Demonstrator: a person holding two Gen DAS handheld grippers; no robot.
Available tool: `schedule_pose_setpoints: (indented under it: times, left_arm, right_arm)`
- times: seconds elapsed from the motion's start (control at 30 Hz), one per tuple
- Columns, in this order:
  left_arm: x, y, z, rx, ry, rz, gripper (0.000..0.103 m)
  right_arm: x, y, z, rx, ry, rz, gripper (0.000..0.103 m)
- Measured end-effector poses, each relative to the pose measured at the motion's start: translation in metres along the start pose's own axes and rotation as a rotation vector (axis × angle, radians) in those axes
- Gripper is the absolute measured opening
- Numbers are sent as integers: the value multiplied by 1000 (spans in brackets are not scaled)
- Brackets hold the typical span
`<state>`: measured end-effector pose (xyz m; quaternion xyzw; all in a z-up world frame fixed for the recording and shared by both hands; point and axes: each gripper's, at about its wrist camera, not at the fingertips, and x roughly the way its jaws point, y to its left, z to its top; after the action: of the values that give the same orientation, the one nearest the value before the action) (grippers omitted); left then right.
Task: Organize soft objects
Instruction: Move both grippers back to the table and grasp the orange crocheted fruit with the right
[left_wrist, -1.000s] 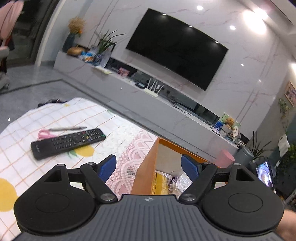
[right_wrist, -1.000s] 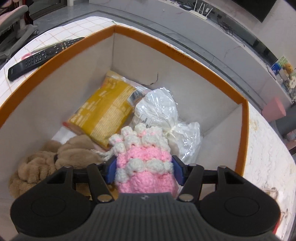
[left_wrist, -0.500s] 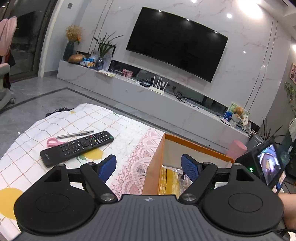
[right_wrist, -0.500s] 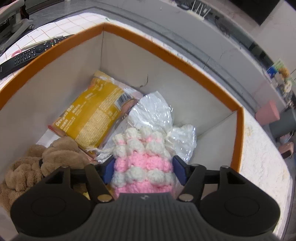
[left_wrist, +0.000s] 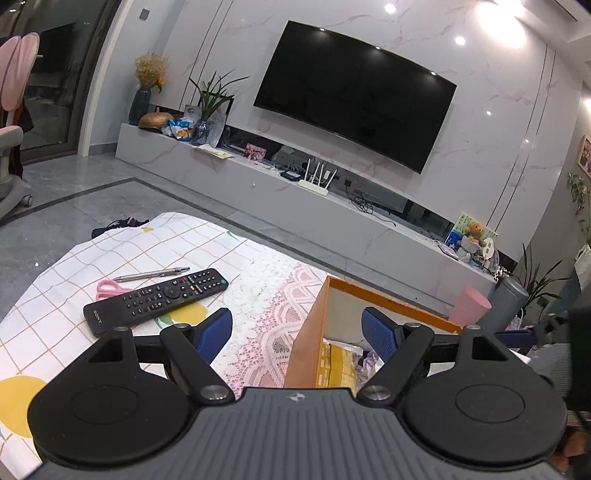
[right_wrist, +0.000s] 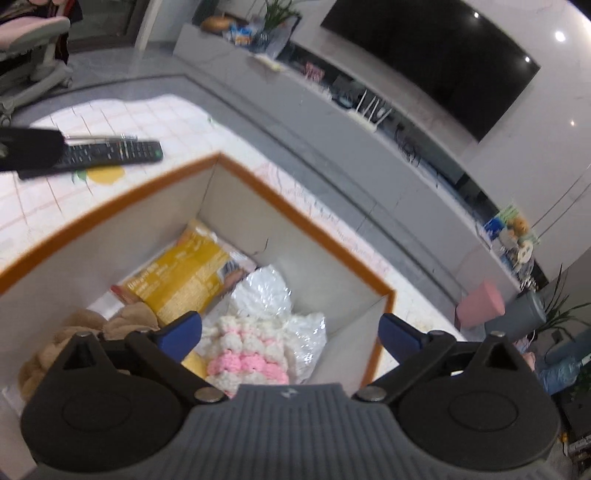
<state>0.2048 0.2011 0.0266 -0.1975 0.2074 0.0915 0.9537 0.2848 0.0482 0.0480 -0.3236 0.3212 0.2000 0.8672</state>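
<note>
- Currently one orange-rimmed box (right_wrist: 384, 291) on the table, holding four soft things: one pink-and-white knitted piece (right_wrist: 245, 354), one yellow packet (right_wrist: 184, 280), one clear plastic bag (right_wrist: 266, 295), one brown plush toy (right_wrist: 85, 328).
- On the checked tablecloth (left_wrist: 74, 266) beside the box: one remote (left_wrist: 155, 299), one pen (left_wrist: 151, 274), one pair of pink scissors (left_wrist: 107, 288).
- Right wrist view looks down into the box and shows all four items; left wrist view sees only the box's near corner with a strip of the yellow packet, plus the TV (left_wrist: 354, 92) on the wall.
- Scissors show only in the left view.
- Right gripper (right_wrist: 290, 332) is above the box, tilted down; jaws have just been opening and are spread wide, the knitted piece lying in the box below, pads clear of it.
- Left gripper (left_wrist: 297, 328) is over the box's left edge, pointing shallowly down, jaws spread, gripping nothing.
</note>
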Motion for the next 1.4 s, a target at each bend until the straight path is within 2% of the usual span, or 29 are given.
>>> schedule_pose_setpoints:
  times: [0.23,0.37,0.57,0.8,1.0,1.1,1.27,1.33,1.4]
  left_arm:
    - [-7,-11,2,42,-9,-25,93]
    - [-16,-17,5,4,-5,-124,93]
    - [-22,-40,3,41,-4,-174,93]
    - [-25,-74,-9,123,4,-200,93]
    - [-29,-105,-22,203,6,-236,93]
    - [-28,-120,-30,228,16,-256,93]
    - [-28,-150,-49,316,29,-296,93]
    - [-26,-158,-55,327,40,-309,93]
    - [-26,-163,-60,295,43,-318,93]
  right_arm:
    - [-33,-10,-2,12,-34,4,100]
    - [-53,-17,-11,19,-52,3,100]
    - [-72,-38,-40,49,-74,-39,100]
    - [-89,-94,-89,179,-59,-87,100]
    - [-87,-155,-145,304,-3,-208,100]
    - [-91,-182,-174,368,-8,-268,100]
    - [-90,-219,-219,503,4,-319,100]
    - [-86,-228,-235,544,19,-339,100]
    - [-78,-232,-247,558,38,-351,100]
